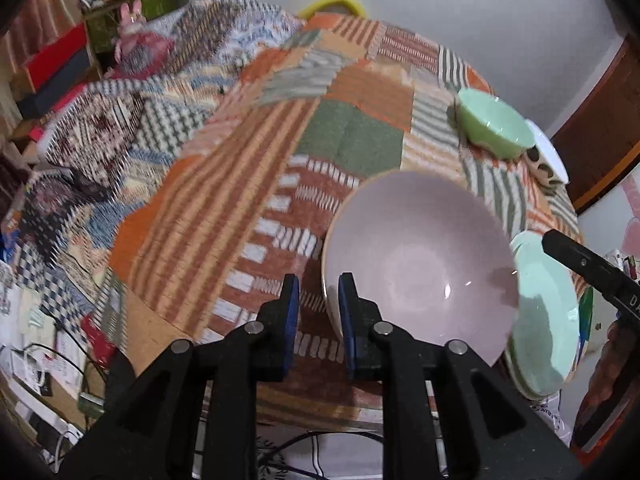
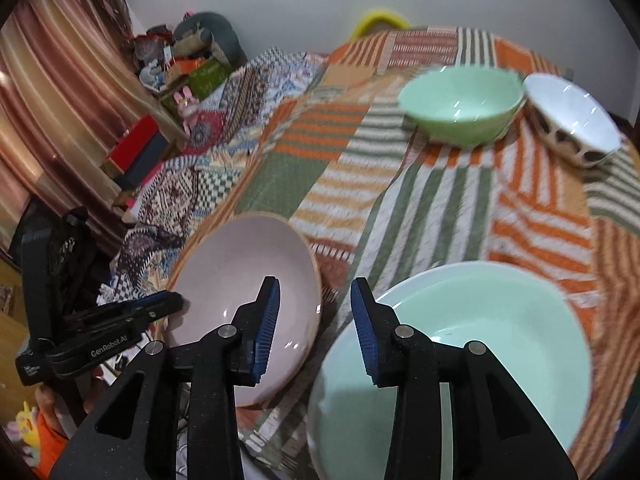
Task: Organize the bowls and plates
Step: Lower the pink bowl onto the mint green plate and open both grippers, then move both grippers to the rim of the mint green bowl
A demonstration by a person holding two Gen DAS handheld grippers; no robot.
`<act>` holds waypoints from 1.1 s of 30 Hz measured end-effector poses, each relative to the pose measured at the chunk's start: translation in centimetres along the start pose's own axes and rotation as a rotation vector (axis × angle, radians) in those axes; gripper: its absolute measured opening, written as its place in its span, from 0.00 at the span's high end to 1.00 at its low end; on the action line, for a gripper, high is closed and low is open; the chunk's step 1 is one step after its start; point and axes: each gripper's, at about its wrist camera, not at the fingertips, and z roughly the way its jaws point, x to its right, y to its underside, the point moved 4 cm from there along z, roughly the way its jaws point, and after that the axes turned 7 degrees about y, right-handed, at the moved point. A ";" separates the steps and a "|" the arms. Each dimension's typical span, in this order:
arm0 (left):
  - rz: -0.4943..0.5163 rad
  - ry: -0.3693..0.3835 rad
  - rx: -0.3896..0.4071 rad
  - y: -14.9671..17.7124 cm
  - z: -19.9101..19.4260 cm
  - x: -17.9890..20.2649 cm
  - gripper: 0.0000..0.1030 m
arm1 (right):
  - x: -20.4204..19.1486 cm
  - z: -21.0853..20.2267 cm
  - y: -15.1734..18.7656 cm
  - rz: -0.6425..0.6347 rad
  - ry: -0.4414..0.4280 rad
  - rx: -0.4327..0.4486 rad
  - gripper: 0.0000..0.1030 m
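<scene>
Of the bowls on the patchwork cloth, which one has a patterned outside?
The white bowl with dark brown spots on its outer wall, at the far right edge beside the small green bowl. The pale pink bowl and green bowl are plain.

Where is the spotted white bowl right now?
In the right wrist view the spotted white bowl sits far right on the patchwork cloth, beside the green bowl.

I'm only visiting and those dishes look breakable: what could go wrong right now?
The pink bowl and the pale green plate sit near the table's front edge, so a nudge might tip them off. The left claw is open astride the pink bowl's rim and could snag it. The cloth looks soft and uneven, so dishes may rock.
</scene>
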 end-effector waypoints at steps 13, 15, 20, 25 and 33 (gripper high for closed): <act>0.175 0.059 0.245 -5.4 -7.3 7.9 0.59 | 5.3 -7.9 -3.0 0.101 0.063 0.224 0.67; 0.188 0.084 0.255 -6.3 -7.5 9.1 0.59 | 6.1 -8.8 -3.4 0.114 0.079 0.251 0.67; 0.224 0.129 0.274 -8.7 -7.1 12.0 0.58 | 8.1 -10.4 -4.2 0.138 0.115 0.303 0.66; 0.251 0.173 0.277 -11.3 -5.6 14.8 0.52 | 9.9 -11.0 -5.3 0.166 0.145 0.336 0.65; 0.291 0.184 0.232 -14.6 -1.4 17.6 0.48 | 11.7 -10.4 -7.8 0.179 0.178 0.354 0.65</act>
